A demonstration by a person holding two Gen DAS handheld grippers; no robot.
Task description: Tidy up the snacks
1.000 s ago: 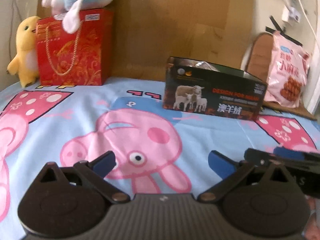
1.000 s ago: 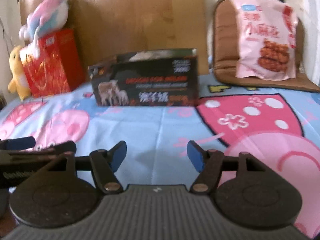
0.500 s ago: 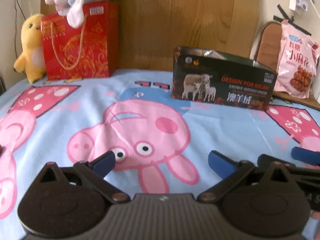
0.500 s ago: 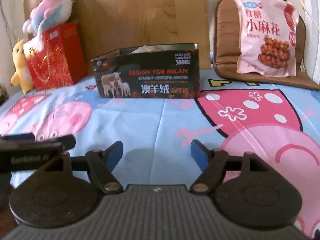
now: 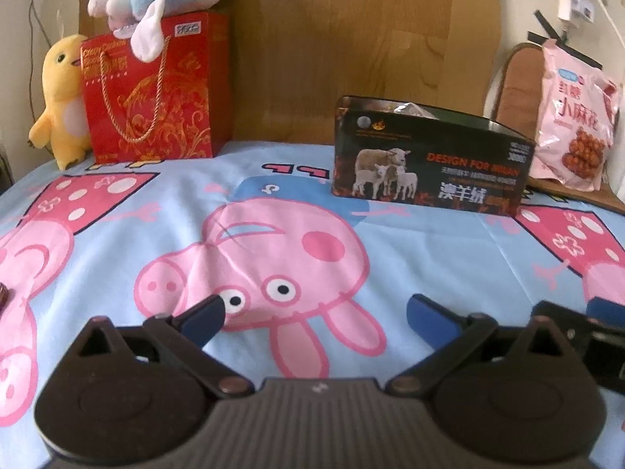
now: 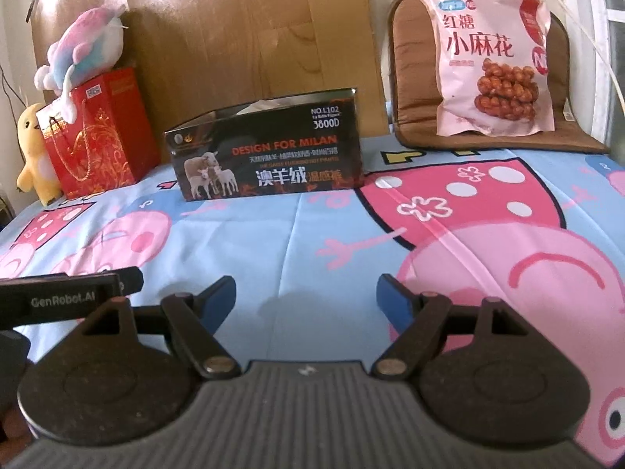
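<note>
Both grippers [image 5: 314,314] [image 6: 306,297] gaping wide, gripping nothing; snack bag [image 6: 494,58] sitting far right, outside black box [image 6: 269,148]; sorting apparently not begun.

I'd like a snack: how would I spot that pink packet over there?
Start at the wooden board behind the cartoon-pig sheet, then look right to the brown cushion. The pink snack bag leans upright against it, the only packet there, printed with fried dough twists.

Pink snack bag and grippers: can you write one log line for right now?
pink snack bag: leaning on brown cushion | left gripper: open, empty | right gripper: open, empty
</note>
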